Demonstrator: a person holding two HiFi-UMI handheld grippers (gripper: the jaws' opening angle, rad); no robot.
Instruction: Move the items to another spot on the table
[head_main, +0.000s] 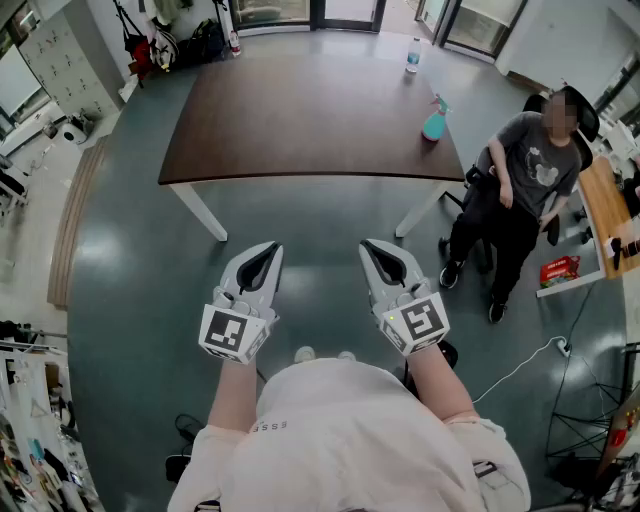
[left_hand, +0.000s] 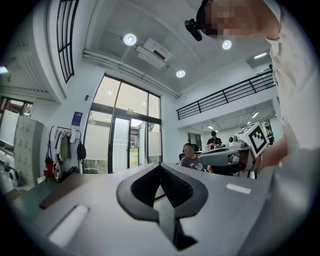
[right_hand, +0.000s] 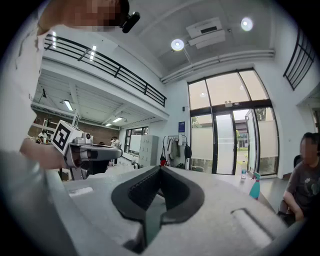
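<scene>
A teal spray bottle (head_main: 434, 122) stands near the right edge of the dark brown table (head_main: 300, 120), and a clear water bottle (head_main: 412, 55) stands at its far right corner. The spray bottle (right_hand: 255, 186) also shows low at the right of the right gripper view. My left gripper (head_main: 268, 248) and right gripper (head_main: 372, 246) are held side by side over the floor, short of the table's near edge. Both point toward the table, are shut and hold nothing. In each gripper view the pads (left_hand: 160, 166) (right_hand: 161, 168) meet at the tip.
A person (head_main: 520, 190) sits on a chair just off the table's right front corner. A wooden desk (head_main: 605, 210) with a red box beneath it stands further right. A cable and socket (head_main: 560, 347) lie on the floor. Racks and bags line the far left wall.
</scene>
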